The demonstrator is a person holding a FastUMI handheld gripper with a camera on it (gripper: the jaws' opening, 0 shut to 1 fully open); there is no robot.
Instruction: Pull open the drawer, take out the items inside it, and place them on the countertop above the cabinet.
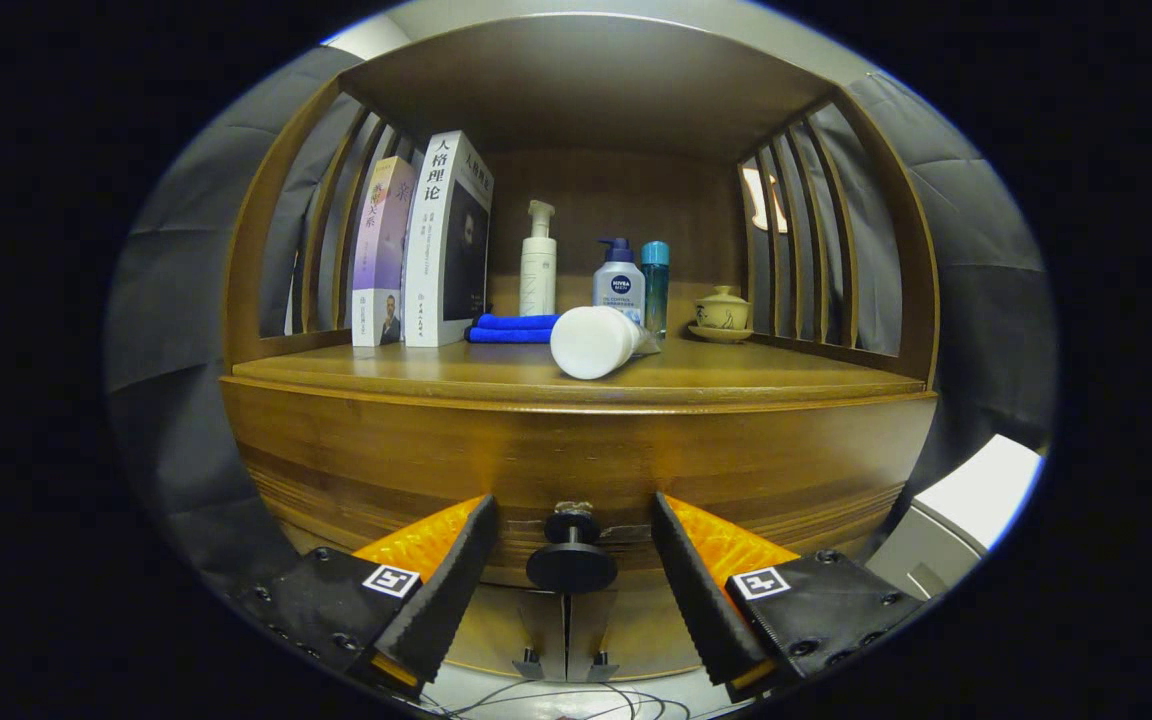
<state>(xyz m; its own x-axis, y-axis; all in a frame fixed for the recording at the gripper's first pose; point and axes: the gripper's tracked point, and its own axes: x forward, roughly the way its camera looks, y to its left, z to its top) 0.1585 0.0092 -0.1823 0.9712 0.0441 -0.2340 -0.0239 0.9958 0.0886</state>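
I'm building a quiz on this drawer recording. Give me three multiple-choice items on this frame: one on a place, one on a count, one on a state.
1. Where is the drawer knob?
A. between the fingers
B. on the countertop
C. beside the books

2. How many books stand on the countertop?
A. one
B. two
C. four

3. How does the white bottle nearest the countertop's front edge sit?
A. upright
B. on its side
C. upside down

Key:
1. A: the knob sits in the gap of the open gripper, and neither finger touches it.
2. B: two books stand side by side at the left, next to the blue cloth.
3. B: its round end faces the camera, while the pump bottles behind it stand upright.
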